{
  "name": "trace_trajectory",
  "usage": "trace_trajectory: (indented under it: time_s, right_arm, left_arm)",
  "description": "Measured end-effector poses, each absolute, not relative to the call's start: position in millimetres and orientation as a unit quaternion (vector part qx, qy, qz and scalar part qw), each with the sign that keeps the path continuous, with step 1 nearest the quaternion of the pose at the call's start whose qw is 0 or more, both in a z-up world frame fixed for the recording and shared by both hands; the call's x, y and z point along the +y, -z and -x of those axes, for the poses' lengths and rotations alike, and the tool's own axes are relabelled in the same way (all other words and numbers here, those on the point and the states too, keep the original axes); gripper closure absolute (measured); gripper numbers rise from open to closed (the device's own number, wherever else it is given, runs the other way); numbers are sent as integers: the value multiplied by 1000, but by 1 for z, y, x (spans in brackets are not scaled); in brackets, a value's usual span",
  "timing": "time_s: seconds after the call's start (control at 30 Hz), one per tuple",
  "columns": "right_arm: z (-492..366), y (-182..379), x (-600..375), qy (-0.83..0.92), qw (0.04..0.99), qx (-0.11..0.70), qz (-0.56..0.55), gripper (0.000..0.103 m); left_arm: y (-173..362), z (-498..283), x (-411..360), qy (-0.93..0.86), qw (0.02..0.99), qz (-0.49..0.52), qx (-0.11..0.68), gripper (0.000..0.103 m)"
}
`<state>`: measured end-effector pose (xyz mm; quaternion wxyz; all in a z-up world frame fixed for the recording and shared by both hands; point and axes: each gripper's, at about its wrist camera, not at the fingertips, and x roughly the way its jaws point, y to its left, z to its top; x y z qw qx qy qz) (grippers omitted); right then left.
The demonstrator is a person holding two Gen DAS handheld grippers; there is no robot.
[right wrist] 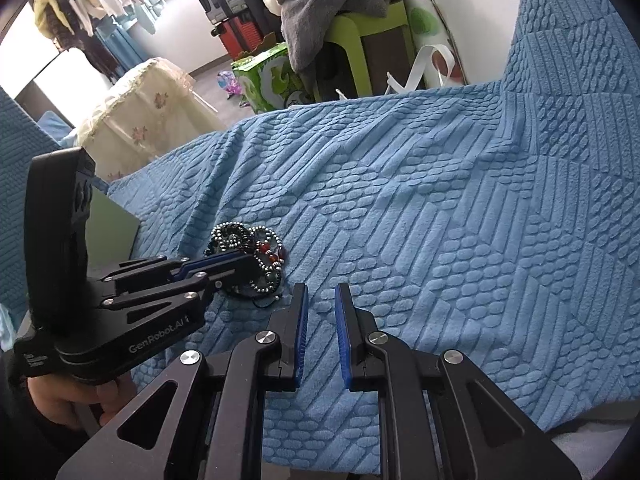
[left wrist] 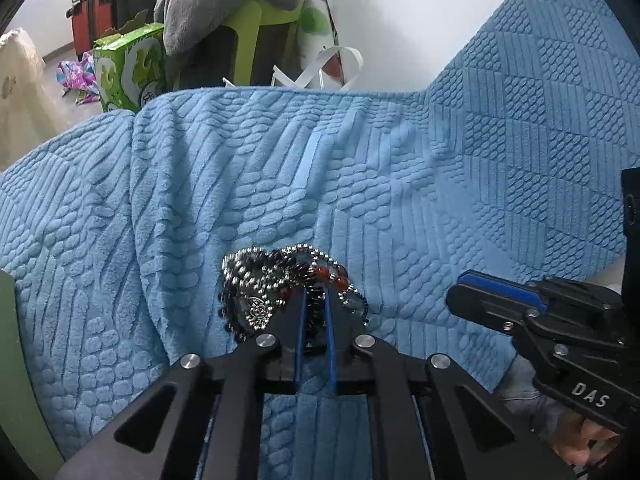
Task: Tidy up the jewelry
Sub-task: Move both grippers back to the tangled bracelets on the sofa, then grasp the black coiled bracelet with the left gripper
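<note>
A tangled pile of jewelry [left wrist: 276,284], with silver bead chains, dark beads and red beads, lies on the blue textured blanket [left wrist: 360,184]. My left gripper [left wrist: 316,292] has its jaws nearly shut around strands of the pile, with beads between the blue pads. The pile also shows in the right wrist view [right wrist: 248,256], partly hidden behind the left gripper [right wrist: 240,260]. My right gripper [right wrist: 322,292] is a little open and empty, just right of the pile above the blanket. It shows at the right of the left wrist view [left wrist: 472,296].
A pale green panel [right wrist: 112,220] stands at the blanket's left edge. Beyond the blanket are a green stool with grey clothes [left wrist: 240,12], a green carton [left wrist: 132,68], a white bag [left wrist: 320,68] and a lace-covered table [right wrist: 140,120].
</note>
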<state>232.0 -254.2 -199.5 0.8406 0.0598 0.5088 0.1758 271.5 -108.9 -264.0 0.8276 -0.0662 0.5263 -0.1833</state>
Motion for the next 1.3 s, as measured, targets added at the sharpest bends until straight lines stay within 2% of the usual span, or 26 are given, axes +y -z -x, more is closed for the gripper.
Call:
trace_trajectory:
  time_s: [0.33,0.4,0.53,1.13,1.2,1.3]
  right_arm:
    - [-237,202,-241,-191,838,508,-58,91]
    - [-238,201,-237,-194,838,507,-57,87]
    - [-241,200,-230,-198,839,504,-54,87]
    - [-252,222,-201,-209,831,515,-4,87]
    - [-251,224,-198,-199,833,515,14,89]
    - [-250,225,-196,-195,832,519,22,99]
  left_arm:
    - [219,-259,-74,191,839,107,498,96]
    - [208,-254,-69,190,843,115,490,96]
    - [195,-246,-58,190,846,134,480,96]
    - [200,-206,-10,153,842,181,485,101]
    - [204,-204,-8,149,840,179,491,101]
    - [206,-200,-6,148,838,183,493,101]
